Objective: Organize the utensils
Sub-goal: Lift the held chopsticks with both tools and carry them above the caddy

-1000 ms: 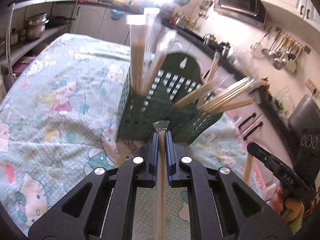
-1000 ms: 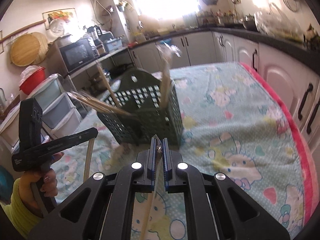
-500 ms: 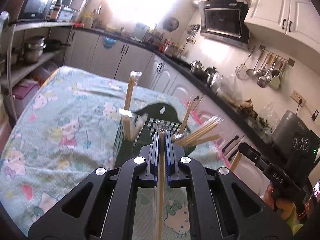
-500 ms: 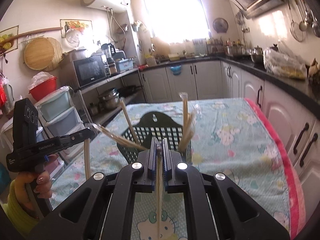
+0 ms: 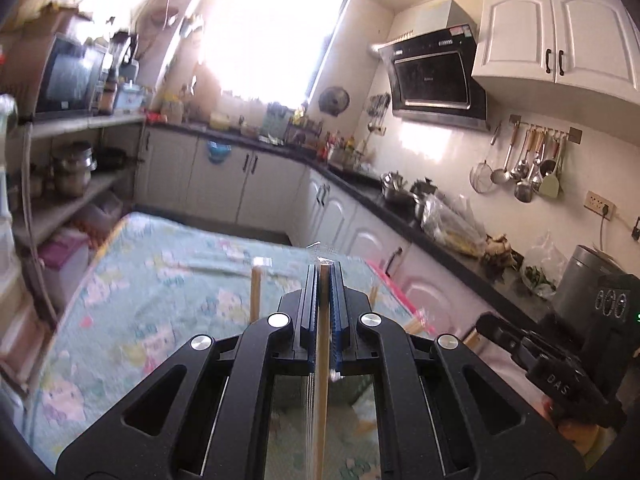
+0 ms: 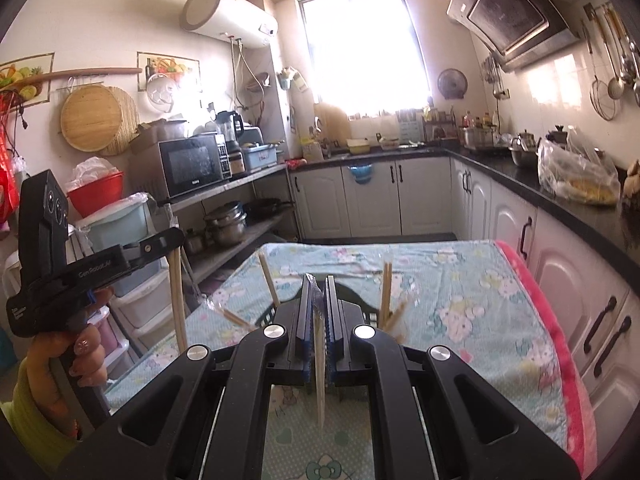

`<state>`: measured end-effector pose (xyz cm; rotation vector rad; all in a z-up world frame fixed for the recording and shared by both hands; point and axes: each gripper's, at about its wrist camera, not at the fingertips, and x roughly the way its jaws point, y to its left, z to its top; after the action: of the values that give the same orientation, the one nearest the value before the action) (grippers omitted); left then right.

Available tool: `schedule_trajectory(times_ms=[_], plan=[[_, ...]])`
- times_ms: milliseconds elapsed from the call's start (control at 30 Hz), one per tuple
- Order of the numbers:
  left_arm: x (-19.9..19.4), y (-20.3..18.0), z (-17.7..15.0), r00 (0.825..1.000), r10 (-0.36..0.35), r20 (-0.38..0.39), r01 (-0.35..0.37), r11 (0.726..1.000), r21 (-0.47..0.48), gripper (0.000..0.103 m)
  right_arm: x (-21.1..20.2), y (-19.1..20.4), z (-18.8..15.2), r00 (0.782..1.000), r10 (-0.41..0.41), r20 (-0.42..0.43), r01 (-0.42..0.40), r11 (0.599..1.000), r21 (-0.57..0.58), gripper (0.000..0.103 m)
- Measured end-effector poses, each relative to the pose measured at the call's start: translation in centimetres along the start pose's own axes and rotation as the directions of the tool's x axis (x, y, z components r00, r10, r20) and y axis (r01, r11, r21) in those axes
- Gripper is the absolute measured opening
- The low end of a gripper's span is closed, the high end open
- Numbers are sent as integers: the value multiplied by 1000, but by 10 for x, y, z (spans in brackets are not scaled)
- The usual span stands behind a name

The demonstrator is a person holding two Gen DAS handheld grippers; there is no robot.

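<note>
1. Presently, the left gripper [image 5: 325, 268] has its fingers clamped together on a wrapped pair of chopsticks [image 5: 321, 380], which hangs straight down between the pads; its clear wrapper tip shows just above them.
2. Likewise, the right gripper [image 6: 319, 280] is pinched shut on a second wrapped chopstick pair [image 6: 319, 368], held near its top so the stick hangs free below.
3. Both grippers sit well above the table [image 6: 472, 280], which is covered with a cartoon-print cloth. Judged from this, the height is there to let the hanging ends clear the basket rim.
4. A dark slotted basket [image 6: 354, 294] stands on the cloth just beyond the right gripper and is largely hidden by it. Several chopsticks [image 6: 386, 290] already lean in it at differing angles, some to the left, some to the right.
5. In the right wrist view the left gripper's stick [image 6: 176, 300] hangs vertical at far left, well clear of the basket; the person's hand [image 6: 82, 354] grips the handle there.
6. Judgement: sorting is partly done; both held pairs are not yet in the basket. A hanging stick may swing and catch the leaning ones.
</note>
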<state>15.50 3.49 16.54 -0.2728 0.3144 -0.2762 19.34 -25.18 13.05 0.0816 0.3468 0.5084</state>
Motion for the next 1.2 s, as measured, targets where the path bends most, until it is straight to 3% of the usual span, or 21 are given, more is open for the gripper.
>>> schedule_trajectory(times_ms=[467, 767, 1200], plan=[[20, -27, 47, 987, 59, 150, -69, 996, 60, 3, -3, 18, 54, 993, 28, 117, -22, 998, -52, 6], [47, -34, 64, 964, 119, 238, -141, 987, 81, 3, 6, 26, 84, 984, 19, 176, -1, 995, -101, 6], [94, -14, 53, 945, 189, 268, -200, 980, 12, 3, 52, 7, 91, 989, 8, 151, 2, 998, -70, 6]])
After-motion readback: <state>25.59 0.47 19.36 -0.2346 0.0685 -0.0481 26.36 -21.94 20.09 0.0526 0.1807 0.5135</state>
